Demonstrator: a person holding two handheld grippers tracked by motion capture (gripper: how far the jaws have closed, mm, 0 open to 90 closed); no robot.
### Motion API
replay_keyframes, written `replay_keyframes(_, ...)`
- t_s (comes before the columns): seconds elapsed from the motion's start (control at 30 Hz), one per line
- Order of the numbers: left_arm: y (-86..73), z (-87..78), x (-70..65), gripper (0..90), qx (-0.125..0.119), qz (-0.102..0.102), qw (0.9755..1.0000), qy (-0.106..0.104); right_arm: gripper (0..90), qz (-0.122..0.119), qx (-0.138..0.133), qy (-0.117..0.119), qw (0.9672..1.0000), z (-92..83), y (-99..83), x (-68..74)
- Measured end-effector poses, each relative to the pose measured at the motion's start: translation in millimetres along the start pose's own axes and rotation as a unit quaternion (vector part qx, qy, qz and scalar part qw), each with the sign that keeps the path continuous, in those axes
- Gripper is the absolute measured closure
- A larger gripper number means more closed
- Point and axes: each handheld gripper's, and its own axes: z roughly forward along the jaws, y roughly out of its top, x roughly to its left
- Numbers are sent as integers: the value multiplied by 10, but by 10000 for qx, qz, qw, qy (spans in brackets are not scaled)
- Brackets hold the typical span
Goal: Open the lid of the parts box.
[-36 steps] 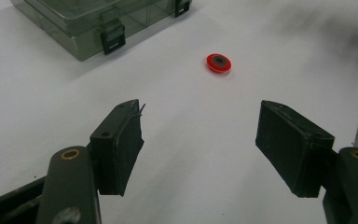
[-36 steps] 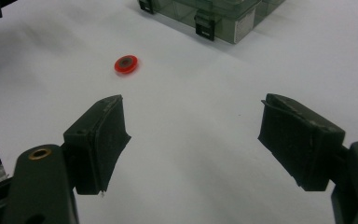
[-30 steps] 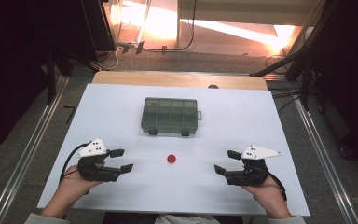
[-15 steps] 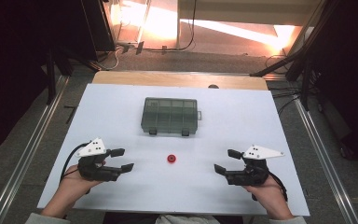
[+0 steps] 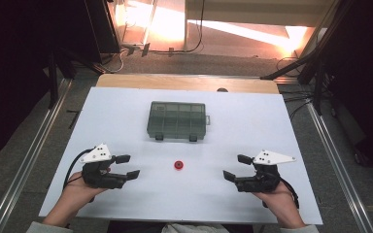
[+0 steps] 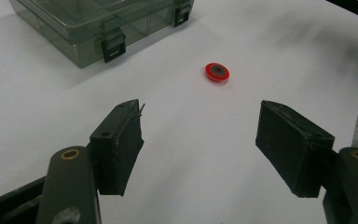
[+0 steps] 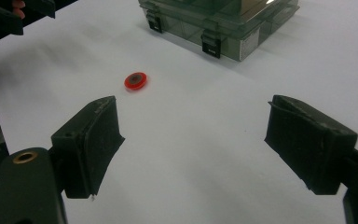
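Resting on the white table (image 5: 252, 121), both my hands wait near my edge, one at each side. The left gripper (image 5: 129, 166) sits at the near left. The right gripper (image 5: 234, 167) sits at the near right. They point in at each other, so the middle of the table is free for the work.

The little red disc (image 5: 178, 165) lies flat on the table, right between my two grippers but well apart from both. I think it is placed there so that either hand can reach it. It has a dark spot in its middle.

Farther from me stands the grey box (image 5: 177, 120). Its lid is down and its two dark clips face me. I think the disc may belong in there, so the lid would need opening first.

My left gripper has its jaws wide apart and holds nothing. My right gripper has just been opening its jaws a bit more, and nothing is between them. Both touch only air above the table.
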Motion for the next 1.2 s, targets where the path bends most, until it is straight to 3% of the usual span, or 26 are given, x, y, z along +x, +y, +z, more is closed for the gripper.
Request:
replay_keyframes(0.3, -1, -5, 2, 309, -18, 28, 10000, 6, 183, 28, 18, 48, 10000, -2, 2, -1)
replay_keyframes(0.47, 0, -8, 5, 309, -35, -9, 10000, 11, 198, 95, 134, -103, 9998, 4, -1, -20)
replay_keyframes(1.2, -22, -53, 15, 309, -105, -80, 9999, 94, 198, 212, 98, -89, 9997, 4, 39, -46)
